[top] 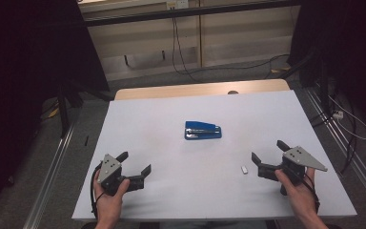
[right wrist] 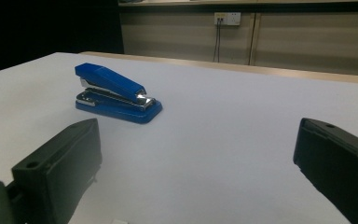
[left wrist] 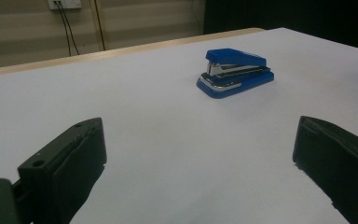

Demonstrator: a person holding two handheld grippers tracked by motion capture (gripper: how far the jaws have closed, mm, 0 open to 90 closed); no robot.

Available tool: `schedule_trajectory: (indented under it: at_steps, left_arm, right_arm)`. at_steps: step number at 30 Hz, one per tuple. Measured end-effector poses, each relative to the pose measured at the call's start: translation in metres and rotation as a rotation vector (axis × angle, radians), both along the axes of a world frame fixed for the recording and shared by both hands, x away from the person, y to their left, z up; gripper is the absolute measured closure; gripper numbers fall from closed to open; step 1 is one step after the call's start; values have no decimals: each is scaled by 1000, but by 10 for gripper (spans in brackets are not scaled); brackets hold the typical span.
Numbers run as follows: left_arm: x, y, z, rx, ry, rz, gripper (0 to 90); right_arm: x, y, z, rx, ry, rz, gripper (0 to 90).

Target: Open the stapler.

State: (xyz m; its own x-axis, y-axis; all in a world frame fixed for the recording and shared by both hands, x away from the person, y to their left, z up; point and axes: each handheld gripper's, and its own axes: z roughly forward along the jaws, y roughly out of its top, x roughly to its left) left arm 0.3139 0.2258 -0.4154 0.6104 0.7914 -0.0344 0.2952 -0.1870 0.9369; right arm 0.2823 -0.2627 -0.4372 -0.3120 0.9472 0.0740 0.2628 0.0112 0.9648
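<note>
Stapler [top: 203, 130], blue with a chrome magazine, lies flat near the middle of the white table [top: 171, 195], well apart from both claws. Left gripper [top: 134, 163] and right gripper [top: 268, 152] rest near the front edge, jaws spread wide and empty. A small white piece [top: 244, 169] lies just beside the right gripper.

Nothing readable anywhere here, honestly. The blue stapler [top: 203, 130] has no brand or lettering I can make out on its top or base from any angle (the metal part just glares). The wall socket [right wrist: 228, 18] is plain white with no markings legible. The small white thing [top: 244, 169] lying on the table [top: 171, 200] is too tiny to show any print.
</note>
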Motion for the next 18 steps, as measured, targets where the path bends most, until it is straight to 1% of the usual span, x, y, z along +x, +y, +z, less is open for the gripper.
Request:
schedule_trajectory:
  at_steps: [2,4,6,7,8,12,13,14,16,17,18]
  left_arm:
    - [-1,1,0,1,9,6,30]
    - [-1,2,0,-4,18,-5,45]
    - [-3,2,0,1,16,-4,44]
    - [-3,2,0,0,16,-7,44]
    - [-3,2,0,0,19,-14,44]
    - [-3,1,0,3,17,-18,45]
    - [-2,0,0,10,17,-22,46]
    - [-2,-1,-1,9,17,-24,46]
    - [-2,-2,0,17,29,-44,48]
    - [-2,-2,1,7,32,-53,52]
    - [-3,-3,2,-4,29,-50,52]
  right_arm:
    - [1,2,0,7,1,10,5]
    - [2,5,1,5,0,22,5]
    - [2,8,3,6,-18,50,2]
    - [2,8,3,6,-18,50,2]
    - [3,9,4,0,-21,60,4]
    - [5,13,5,0,-28,90,5]
    - [6,13,5,-6,-28,99,7]
    - [7,14,5,1,-27,100,7]
    - [9,16,6,-8,-28,110,28]
    - [10,17,6,-11,-30,115,36]
    - [11,18,5,-16,-30,123,32]
